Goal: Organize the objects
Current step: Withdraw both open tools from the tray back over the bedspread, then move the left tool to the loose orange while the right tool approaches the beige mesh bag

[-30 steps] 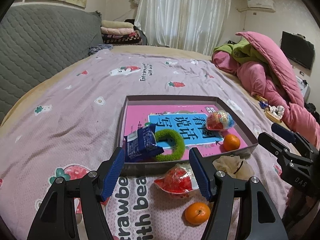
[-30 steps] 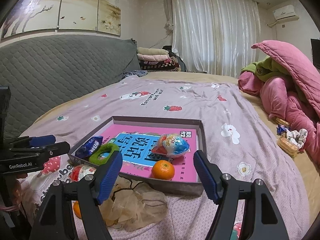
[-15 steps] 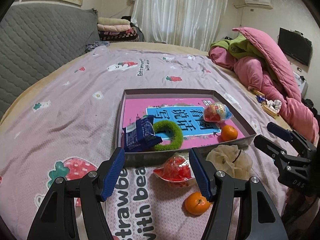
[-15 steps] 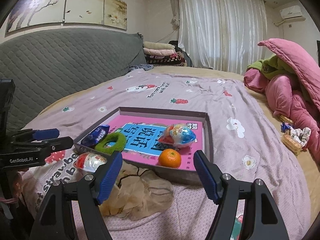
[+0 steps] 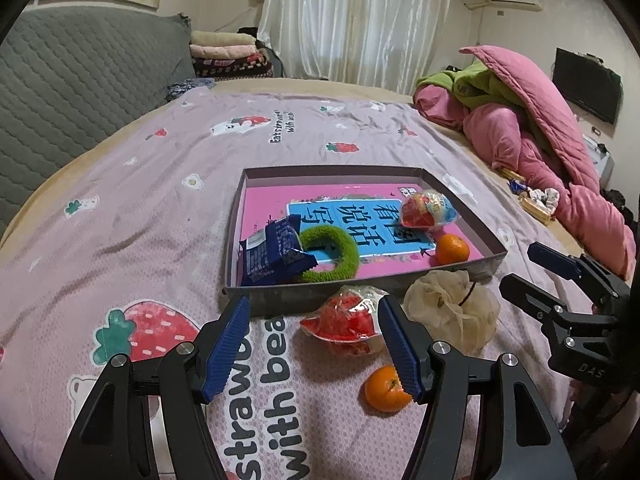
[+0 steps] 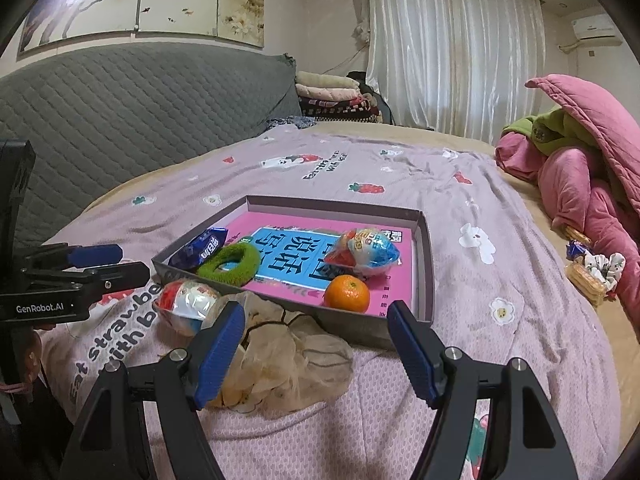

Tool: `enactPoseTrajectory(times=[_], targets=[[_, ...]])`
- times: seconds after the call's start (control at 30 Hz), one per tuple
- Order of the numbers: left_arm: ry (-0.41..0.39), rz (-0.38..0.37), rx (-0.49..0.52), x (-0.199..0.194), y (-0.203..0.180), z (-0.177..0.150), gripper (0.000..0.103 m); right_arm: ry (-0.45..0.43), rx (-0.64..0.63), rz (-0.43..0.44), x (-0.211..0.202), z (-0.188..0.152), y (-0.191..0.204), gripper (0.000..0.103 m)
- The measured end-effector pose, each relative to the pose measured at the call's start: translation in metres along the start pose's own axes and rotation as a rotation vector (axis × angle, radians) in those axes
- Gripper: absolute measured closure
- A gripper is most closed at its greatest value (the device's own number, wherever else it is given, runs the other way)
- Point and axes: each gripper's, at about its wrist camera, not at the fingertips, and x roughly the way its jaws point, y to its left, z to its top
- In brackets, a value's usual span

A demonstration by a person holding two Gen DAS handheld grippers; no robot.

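A shallow grey box (image 5: 256, 302) (image 6: 425, 264) lies on the bed with a pink book inside. In it are a blue snack packet (image 5: 274, 254) (image 6: 200, 247), a green fuzzy ring (image 5: 334, 252) (image 6: 232, 265), a wrapped egg toy (image 5: 427, 209) (image 6: 366, 254) and an orange (image 5: 452, 249) (image 6: 346, 293). In front of the box lie a second wrapped egg toy (image 5: 344, 316) (image 6: 186, 306), a beige mesh bag (image 5: 452, 308) (image 6: 288, 356) and another orange (image 5: 386, 390). My left gripper (image 5: 314, 344) is open above the bedspread, near the egg toy. My right gripper (image 6: 314, 350) is open over the mesh bag.
A heap of pink and green quilts (image 5: 532, 128) (image 6: 580, 176) lies at the right. Small snacks (image 5: 536, 200) (image 6: 592, 270) sit by the bed's right edge. A grey padded headboard (image 5: 80, 80) is at the left, folded blankets (image 5: 228, 54) at the far end.
Both grippers have drawn back and tilted slightly, so the box and loose items sit a little farther ahead. Nothing was grasped or moved.
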Motion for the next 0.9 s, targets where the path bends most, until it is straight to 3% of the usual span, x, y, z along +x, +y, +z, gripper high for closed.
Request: enactPoseTrajectory(times=[0.9], targets=[[0.053, -0.037, 0.075, 0.001, -0.020, -0.020, 0.035, 0.065, -0.073, 0.000, 0.002, -0.019, 0.002, 0.030]])
